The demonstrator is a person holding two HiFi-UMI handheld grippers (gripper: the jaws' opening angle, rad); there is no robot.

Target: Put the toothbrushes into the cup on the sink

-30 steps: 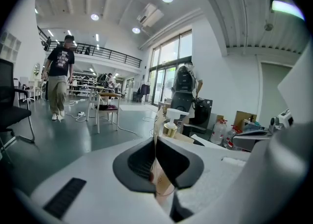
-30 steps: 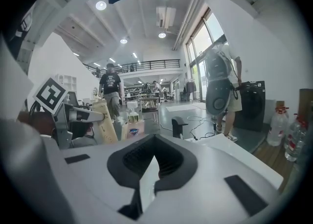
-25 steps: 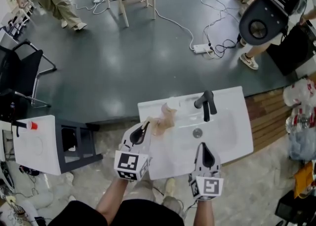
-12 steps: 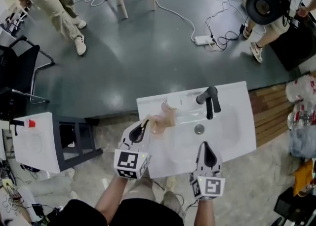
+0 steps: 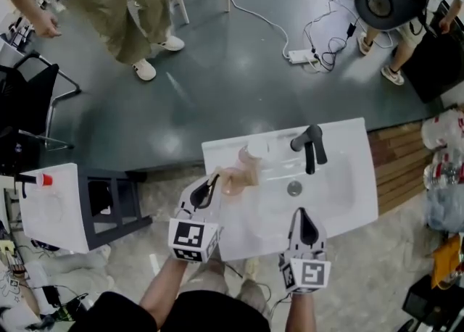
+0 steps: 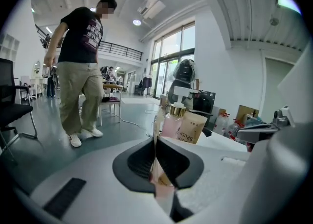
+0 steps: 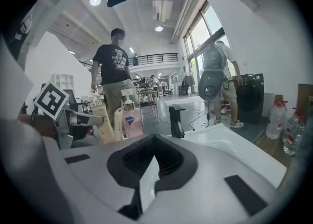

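A thin pale pink toothbrush (image 6: 156,137) stands upright between the clenched jaws of the left gripper (image 6: 156,164), which grasp it low on its length; whether it touches anything else cannot be told. In the head view the left gripper (image 5: 210,184) sits just left of the frame's centre, at the left edge of the white sink (image 5: 341,178). Just beyond its jaws stands a beige cup (image 6: 193,127) printed with "BRUSH", on the sink's back left corner (image 5: 245,173). A pink pump bottle (image 6: 172,120) stands right beside the cup. The black faucet (image 5: 310,148) rises at the middle of the sink's far rim. The right gripper (image 5: 300,216) hovers over the sink's near edge, lower centre-right of the head view; its jaws (image 7: 151,162) are pressed together with nothing between them, and they point toward the faucet (image 7: 176,122). On the dark floor beyond, a person in khaki trousers (image 5: 138,4) stands at the upper left, a white power strip (image 5: 301,56) lies at the upper centre-right, and a black chair (image 5: 29,106) stands at the left edge.
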